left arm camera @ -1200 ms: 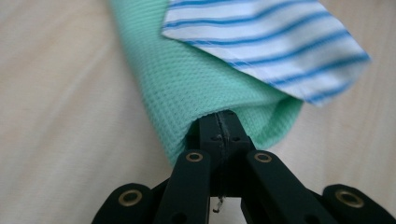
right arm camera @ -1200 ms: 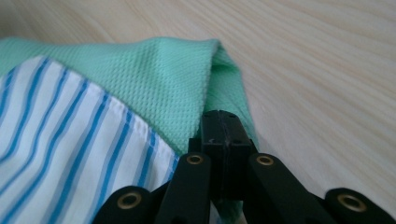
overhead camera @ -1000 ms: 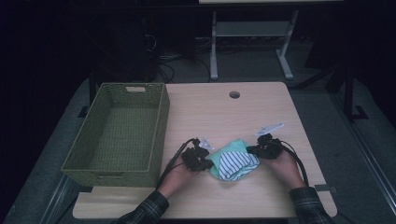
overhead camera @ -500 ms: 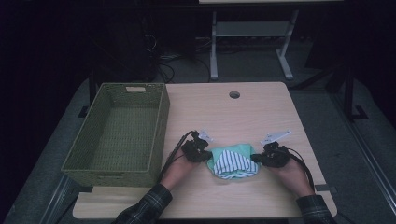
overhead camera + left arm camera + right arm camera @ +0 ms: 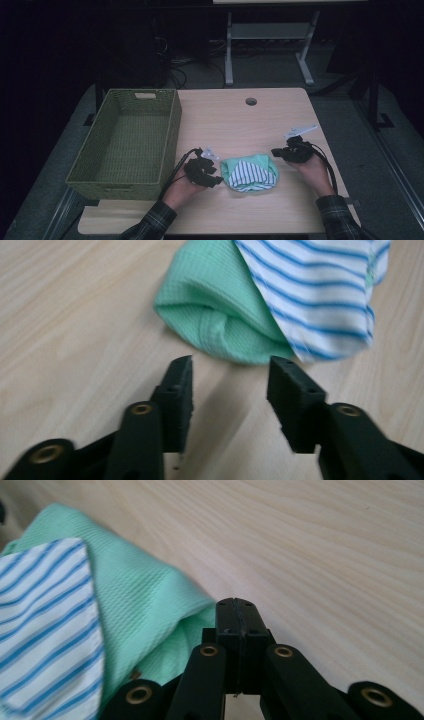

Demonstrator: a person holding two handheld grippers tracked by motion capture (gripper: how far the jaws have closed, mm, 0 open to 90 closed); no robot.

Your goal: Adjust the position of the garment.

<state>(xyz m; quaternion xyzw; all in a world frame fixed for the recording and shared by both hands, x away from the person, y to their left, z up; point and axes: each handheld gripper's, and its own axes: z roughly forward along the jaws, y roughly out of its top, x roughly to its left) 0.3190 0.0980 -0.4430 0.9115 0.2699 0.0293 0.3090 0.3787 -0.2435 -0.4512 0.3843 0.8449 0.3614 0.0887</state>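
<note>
High view: a small folded garment (image 5: pixel 250 173), mint-green waffle-knit cloth with a white, blue-striped panel lying on top, rests on the pale wooden table (image 5: pixel 240 125) toward its near edge, between a person's two hand-held grippers. It looks light, soft and limp (the sort of thing that sags and unfolds if lifted by one corner), so the safest hold is judged to be a pinch through the thick rolled green fold at each end, catching all layers at once rather than the loose striped flap.

Seen from the left gripper view, that rolled green edge (image 5: pixel 220 332) lies just ahead of the left gripper (image 5: pixel 230 377), whose jaws have just been opening and now stand apart over bare wood, with nothing between them. Seen from the right gripper view, the right gripper (image 5: pixel 236 611) has its jaws pressed flat together with no cloth visibly pinched, its tip just beside the garment's other green end (image 5: pixel 150 610); whether it brushes the fabric cannot be told.

A woven green basket (image 5: pixel 172 131) stands empty on the table's left side, well apart from the cloth.
</note>
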